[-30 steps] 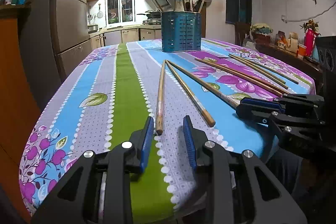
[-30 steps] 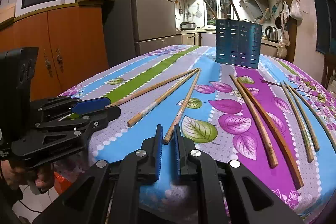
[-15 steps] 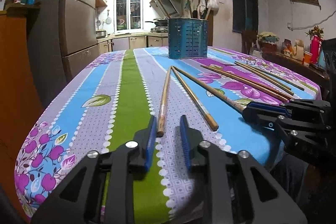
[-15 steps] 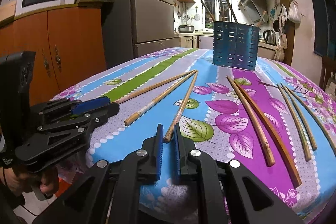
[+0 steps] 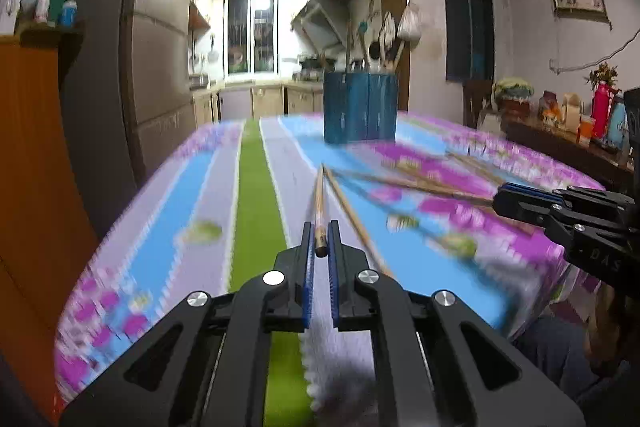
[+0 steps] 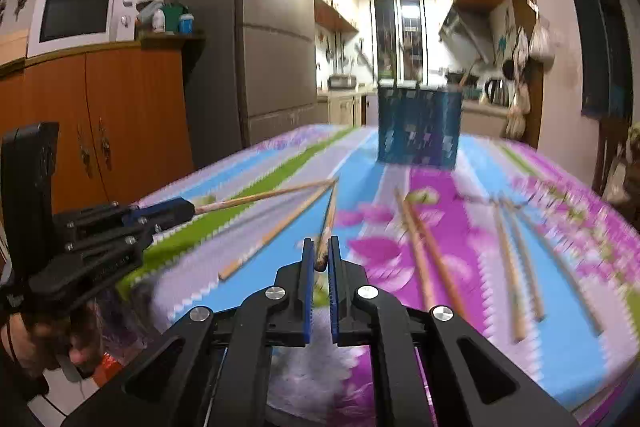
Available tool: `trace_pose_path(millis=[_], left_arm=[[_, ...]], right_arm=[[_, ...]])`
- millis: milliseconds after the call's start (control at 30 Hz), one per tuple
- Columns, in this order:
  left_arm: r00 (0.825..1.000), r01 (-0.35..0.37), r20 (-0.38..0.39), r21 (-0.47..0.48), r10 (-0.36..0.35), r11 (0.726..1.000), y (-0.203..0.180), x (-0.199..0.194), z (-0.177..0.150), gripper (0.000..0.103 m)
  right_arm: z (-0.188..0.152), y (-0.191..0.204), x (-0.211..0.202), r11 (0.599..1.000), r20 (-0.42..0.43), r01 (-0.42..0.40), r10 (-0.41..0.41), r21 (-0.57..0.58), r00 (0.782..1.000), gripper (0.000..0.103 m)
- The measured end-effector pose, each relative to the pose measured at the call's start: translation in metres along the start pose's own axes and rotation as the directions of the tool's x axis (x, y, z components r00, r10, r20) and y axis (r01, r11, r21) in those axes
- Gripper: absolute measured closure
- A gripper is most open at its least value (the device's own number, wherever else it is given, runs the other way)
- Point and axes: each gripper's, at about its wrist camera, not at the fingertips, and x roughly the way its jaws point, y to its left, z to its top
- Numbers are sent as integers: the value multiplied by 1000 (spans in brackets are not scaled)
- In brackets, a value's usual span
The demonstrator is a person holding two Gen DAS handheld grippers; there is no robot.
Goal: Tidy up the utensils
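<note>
A: What does the left gripper (image 5: 320,247) have?

B: Its jaws have just been closing, and the blue pads now clamp the near end of a wooden chopstick (image 5: 319,205), which runs away toward twelve o'clock over the striped floral tablecloth (image 5: 252,211).

A: And the right gripper (image 6: 319,259)?

B: Pinched narrow on the butt of its own chopstick (image 6: 329,217), which leans off toward twelve o'clock as well.

A: Where is the holder?

B: The blue slotted utensil holder (image 5: 360,109) stands upright at twelve o'clock, well beyond both grippers, with utensil handles poking out of it.

A: Anything loose on the cloth?

B: From the right wrist view, one loose chopstick (image 6: 280,227) lies at eleven o'clock, between the two held ones. A darker pair (image 6: 424,251) lies at one o'clock, and thinner ones (image 6: 516,259) at two o'clock. Everything on the cloth is blurred.

A: Do you see the person?

B: A hand (image 6: 44,343) at eight o'clock grips the left tool's handle.
</note>
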Motion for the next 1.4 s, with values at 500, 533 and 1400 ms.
trace_pose_path(millis=[500, 533, 1400], left_arm=[[985, 33, 169, 51, -41, 998, 4, -1, 118, 98], [985, 44, 166, 45, -51, 998, 5, 5, 128, 98], [975, 44, 215, 87, -62, 995, -17, 38, 265, 98]], right_arm=[[128, -38, -23, 990, 195, -64, 87, -122, 977, 96], [136, -43, -18, 991, 186, -73, 93, -113, 978, 96], [265, -117, -5, 989, 223, -121, 137, -87, 965, 96]])
